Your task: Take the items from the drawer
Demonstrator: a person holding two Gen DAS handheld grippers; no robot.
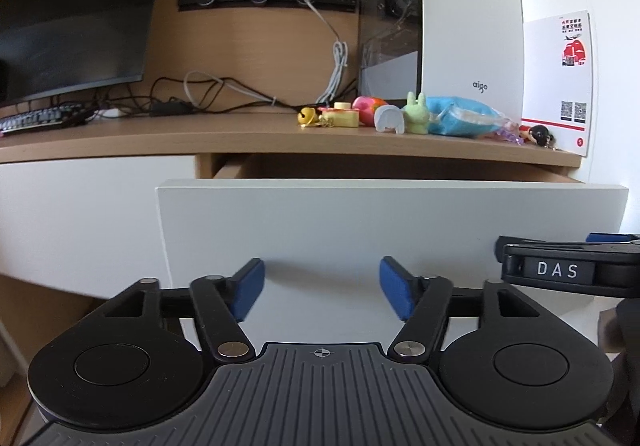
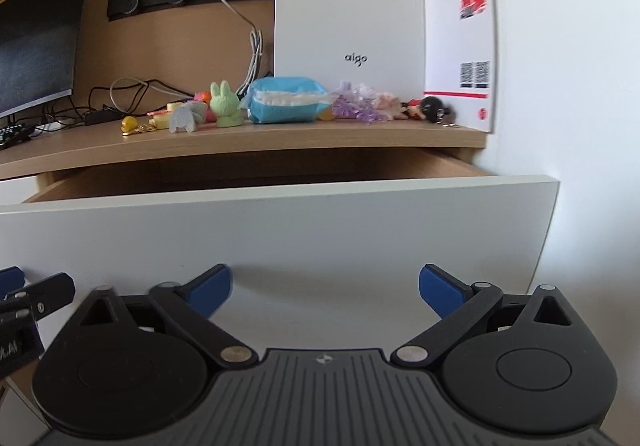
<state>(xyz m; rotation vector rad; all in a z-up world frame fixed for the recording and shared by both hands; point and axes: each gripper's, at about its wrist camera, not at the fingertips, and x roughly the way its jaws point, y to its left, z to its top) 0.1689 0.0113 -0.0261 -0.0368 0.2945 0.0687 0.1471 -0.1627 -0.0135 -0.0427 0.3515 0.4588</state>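
A white drawer front [image 1: 360, 221] stands pulled out under the wooden desk; its inside is hidden below its top edge [image 2: 280, 197]. On the desk sits a row of small items: a green rabbit figure [image 1: 416, 113] [image 2: 225, 103], a blue packet [image 1: 460, 117] [image 2: 286, 101], a white arch-shaped piece [image 1: 387, 118], a yellow bell [image 1: 306, 117] and purple trinkets [image 2: 358, 107]. My left gripper [image 1: 322, 292] is open in front of the drawer front, nothing between its blue pads. My right gripper [image 2: 325, 292] is open too, empty, beside the left.
A white computer case [image 2: 348, 5] stands behind the items, with a white card with QR codes [image 1: 560, 81] leaning on the wall. A monitor [image 1: 76, 21], keyboard [image 1: 44, 117] and tangled cables [image 1: 224, 93] occupy the desk's left. A white wall [image 2: 568, 85] closes the right side.
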